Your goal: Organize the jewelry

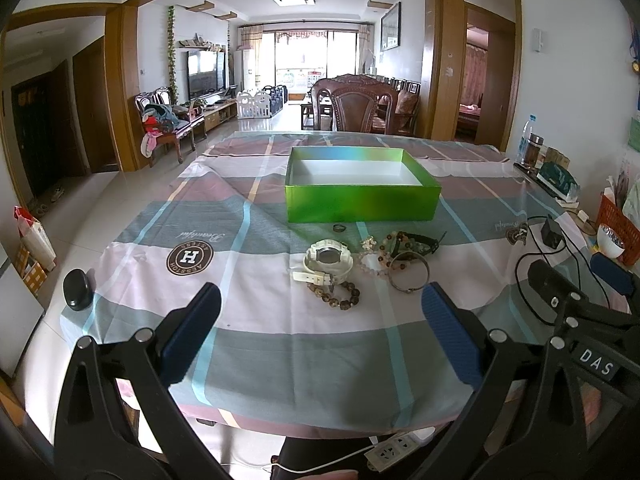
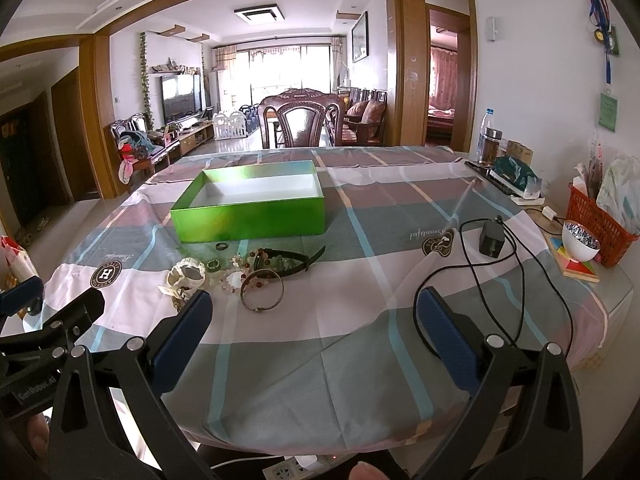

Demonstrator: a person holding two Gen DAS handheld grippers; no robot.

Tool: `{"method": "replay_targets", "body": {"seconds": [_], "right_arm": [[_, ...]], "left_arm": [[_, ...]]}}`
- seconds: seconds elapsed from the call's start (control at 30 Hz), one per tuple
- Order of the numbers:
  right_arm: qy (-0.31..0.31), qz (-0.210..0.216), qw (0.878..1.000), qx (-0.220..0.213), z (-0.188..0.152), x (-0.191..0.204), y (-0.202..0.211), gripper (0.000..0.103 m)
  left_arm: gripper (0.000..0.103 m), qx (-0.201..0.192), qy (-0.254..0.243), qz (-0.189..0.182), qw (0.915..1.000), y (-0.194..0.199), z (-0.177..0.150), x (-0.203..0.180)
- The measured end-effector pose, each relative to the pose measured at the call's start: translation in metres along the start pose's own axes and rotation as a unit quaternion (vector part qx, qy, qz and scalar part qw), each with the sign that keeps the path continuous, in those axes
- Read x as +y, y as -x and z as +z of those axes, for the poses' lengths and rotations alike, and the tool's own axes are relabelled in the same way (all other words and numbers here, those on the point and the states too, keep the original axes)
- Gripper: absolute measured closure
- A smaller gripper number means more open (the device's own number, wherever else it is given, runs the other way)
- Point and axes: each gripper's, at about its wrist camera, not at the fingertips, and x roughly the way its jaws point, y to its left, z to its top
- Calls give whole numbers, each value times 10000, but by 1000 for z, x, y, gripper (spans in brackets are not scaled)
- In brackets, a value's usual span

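An open green box [image 1: 362, 196] with a white inside stands mid-table; it also shows in the right wrist view [image 2: 250, 210]. In front of it lies a jewelry pile: a white watch [image 1: 327, 258] [image 2: 187, 274], a brown bead bracelet [image 1: 336, 296], a metal bangle [image 1: 409, 272] [image 2: 262, 290], a pale bead bracelet [image 1: 372, 262] [image 2: 232, 282], a dark strap [image 1: 418, 240] [image 2: 294, 260], a small dark ring [image 1: 339, 228] [image 2: 221, 246]. My left gripper [image 1: 322, 306] is open and empty, just short of the pile. My right gripper [image 2: 312, 314] is open and empty, right of the pile.
A checked cloth [image 1: 280, 320] covers the table. A black oval case [image 1: 77, 290] lies at the left edge. A black adapter [image 2: 492, 238] with cable, a white bowl [image 2: 580, 242], a red basket [image 2: 598, 216] and bottles [image 2: 490, 138] crowd the right side. A wooden chair [image 2: 302, 118] stands beyond.
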Motion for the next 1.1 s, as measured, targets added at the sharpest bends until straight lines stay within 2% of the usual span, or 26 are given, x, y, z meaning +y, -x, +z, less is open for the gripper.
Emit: {"method": "replay_targets", "body": {"seconds": [1.1], "right_arm": [[-34,-2,10000,-31,-1,-3,1,3]], "left_arm": [[4,20,-27,16,10000,-5,-6,-3]]}}
